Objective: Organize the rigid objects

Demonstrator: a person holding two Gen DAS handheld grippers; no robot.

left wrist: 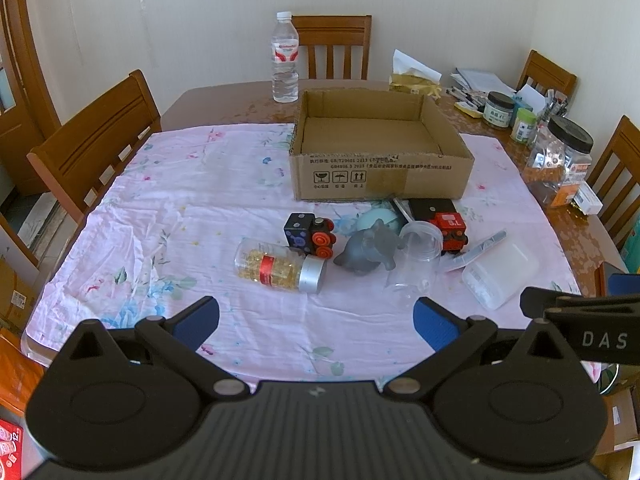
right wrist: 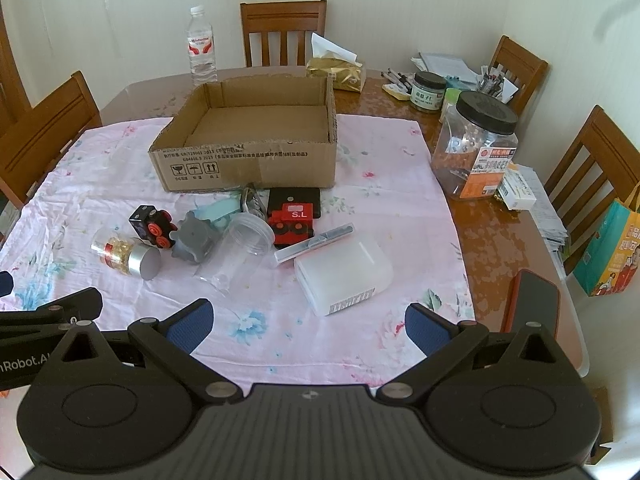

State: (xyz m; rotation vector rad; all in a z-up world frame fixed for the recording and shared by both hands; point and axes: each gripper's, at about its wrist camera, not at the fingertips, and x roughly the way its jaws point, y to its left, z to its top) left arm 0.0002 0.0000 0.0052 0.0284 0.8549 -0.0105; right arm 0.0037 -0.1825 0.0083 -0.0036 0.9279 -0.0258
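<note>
An open cardboard box [left wrist: 380,172] [right wrist: 248,164] stands on the pink floral cloth. In front of it lie a pill bottle with a silver cap [left wrist: 280,266] [right wrist: 126,256], a black toy train [left wrist: 310,234] [right wrist: 154,226], a grey elephant toy [left wrist: 370,250] [right wrist: 196,240], a clear plastic jar [left wrist: 416,256] [right wrist: 240,250], a red toy train [left wrist: 450,228] [right wrist: 292,222] and a white plastic container [left wrist: 500,272] [right wrist: 344,276]. My left gripper [left wrist: 316,320] is open and empty, near the cloth's front edge. My right gripper [right wrist: 308,324] is open and empty, just short of the white container.
A water bottle [left wrist: 285,60] stands behind the box. Jars [right wrist: 474,148], pens and papers crowd the table's right side. A phone [right wrist: 532,308] lies at the right front edge. Wooden chairs [left wrist: 100,136] surround the table. A small clear case [right wrist: 316,242] lies by the container.
</note>
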